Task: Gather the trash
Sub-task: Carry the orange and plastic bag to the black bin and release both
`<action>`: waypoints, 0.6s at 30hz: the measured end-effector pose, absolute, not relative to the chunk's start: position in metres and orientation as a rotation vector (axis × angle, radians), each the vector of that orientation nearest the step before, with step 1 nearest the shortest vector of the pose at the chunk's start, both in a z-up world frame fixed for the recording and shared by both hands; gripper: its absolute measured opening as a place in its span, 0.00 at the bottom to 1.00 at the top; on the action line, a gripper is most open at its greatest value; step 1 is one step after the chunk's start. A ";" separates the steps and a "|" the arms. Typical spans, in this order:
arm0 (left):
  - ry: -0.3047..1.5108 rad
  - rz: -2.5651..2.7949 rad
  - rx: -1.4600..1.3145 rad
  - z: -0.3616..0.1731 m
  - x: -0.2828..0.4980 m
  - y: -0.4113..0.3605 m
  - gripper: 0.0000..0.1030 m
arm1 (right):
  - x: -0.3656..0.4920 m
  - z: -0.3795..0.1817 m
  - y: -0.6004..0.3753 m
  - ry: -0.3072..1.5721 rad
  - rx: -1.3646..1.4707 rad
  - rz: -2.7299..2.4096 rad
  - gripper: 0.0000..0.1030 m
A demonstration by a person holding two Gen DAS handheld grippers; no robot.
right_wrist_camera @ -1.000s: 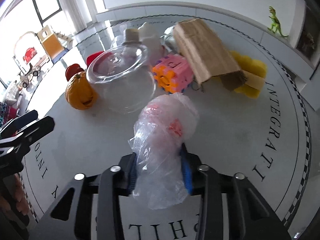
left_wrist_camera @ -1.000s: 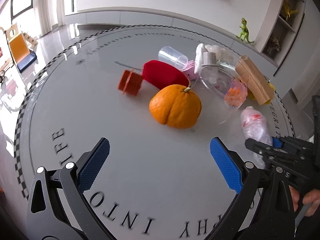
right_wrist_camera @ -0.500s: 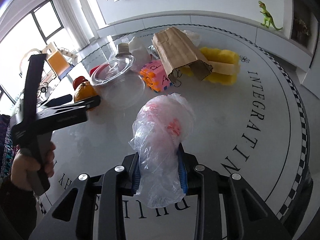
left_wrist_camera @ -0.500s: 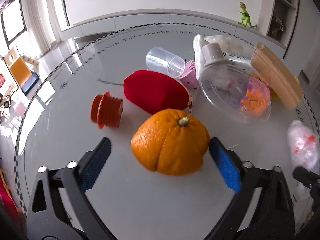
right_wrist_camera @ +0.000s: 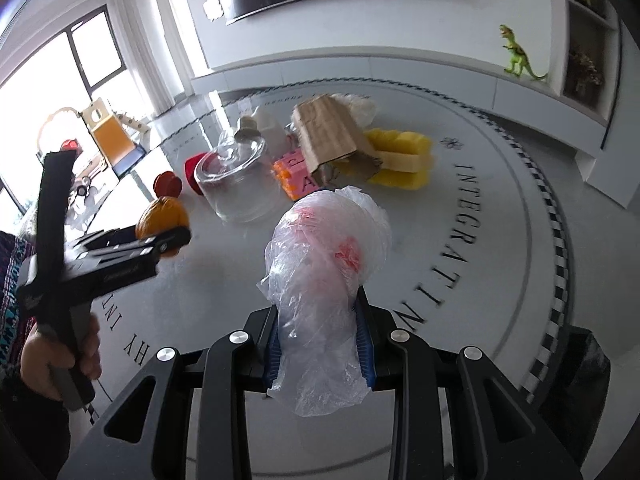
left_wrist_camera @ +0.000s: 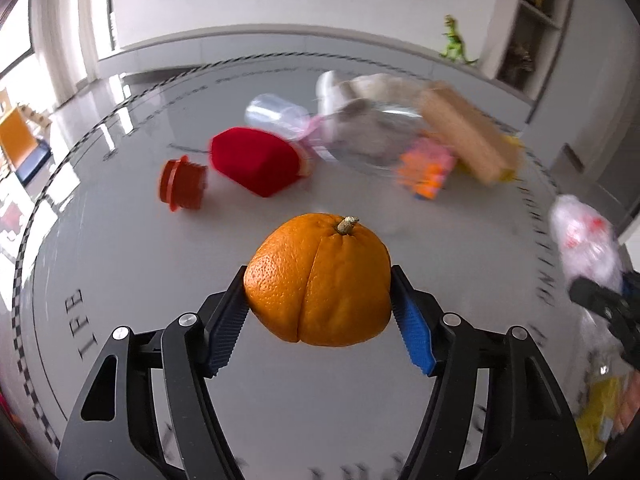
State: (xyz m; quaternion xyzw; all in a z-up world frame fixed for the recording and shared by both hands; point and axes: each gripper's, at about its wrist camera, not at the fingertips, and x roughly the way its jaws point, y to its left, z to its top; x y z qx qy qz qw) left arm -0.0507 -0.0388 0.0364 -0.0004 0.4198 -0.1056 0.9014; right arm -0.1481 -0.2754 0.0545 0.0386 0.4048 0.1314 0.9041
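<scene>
Over the round lettered table [left_wrist_camera: 120,280], your left tool [left_wrist_camera: 318,300] had just been closing onto the orange [left_wrist_camera: 320,280], while your right tool [right_wrist_camera: 320,344], off to its right, stood clamped on the plastic bag [right_wrist_camera: 324,264].

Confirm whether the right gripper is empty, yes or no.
No: the right gripper is clamped on a crumpled clear plastic bag that sticks up between its blue pads.

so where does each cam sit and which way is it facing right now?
Left wrist: on the left gripper, angled down over the round table; its fingers clamp an orange.
Right wrist: on the right gripper, angled down at the table; its fingers pinch a plastic bag; a hand holds the left gripper at left.
Shared: orange, bag, red pouch, cardboard, green dinosaur.
</scene>
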 end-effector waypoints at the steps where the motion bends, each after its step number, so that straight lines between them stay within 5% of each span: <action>1: 0.860 -0.240 0.002 0.041 -0.058 -0.043 0.64 | -0.154 0.056 -0.282 0.830 0.087 0.262 0.31; 18: 0.827 -0.734 0.239 0.066 -0.138 -0.268 0.64 | -0.272 0.037 -0.473 0.835 0.241 -0.170 0.31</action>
